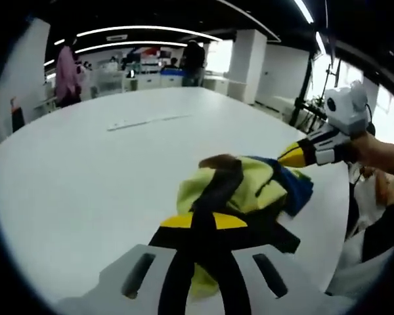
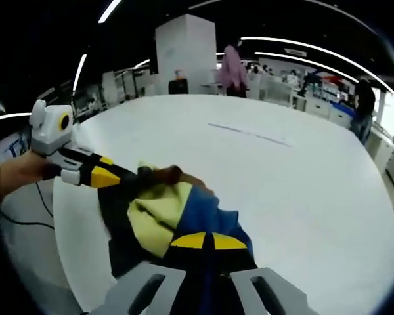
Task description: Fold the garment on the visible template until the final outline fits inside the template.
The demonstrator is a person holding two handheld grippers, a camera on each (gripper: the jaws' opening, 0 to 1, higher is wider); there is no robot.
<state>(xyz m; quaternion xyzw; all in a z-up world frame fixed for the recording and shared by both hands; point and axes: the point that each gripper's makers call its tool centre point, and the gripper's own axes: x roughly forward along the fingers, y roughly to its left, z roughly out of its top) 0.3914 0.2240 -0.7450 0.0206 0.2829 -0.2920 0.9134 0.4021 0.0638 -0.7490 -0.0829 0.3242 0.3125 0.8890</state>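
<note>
A crumpled garment (image 1: pixel 240 187) in yellow, black and blue hangs bunched between both grippers above the white table (image 1: pixel 85 184). In the left gripper view my left gripper (image 1: pixel 203 226) is shut on a black and yellow part of it, and my right gripper (image 1: pixel 295 154) comes in from the right, pinching the blue edge. In the right gripper view my right gripper (image 2: pixel 207 243) is shut on the blue cloth of the garment (image 2: pixel 177 210), with my left gripper (image 2: pixel 121 176) holding its far left side. A faint template line (image 1: pixel 144 122) lies farther out on the table.
The table's edge (image 2: pixel 72 243) curves close on the left of the right gripper view, with floor and a cable beyond. People stand (image 1: pixel 67 71) among desks at the back of the room. A white pillar (image 2: pixel 185 52) rises behind the table.
</note>
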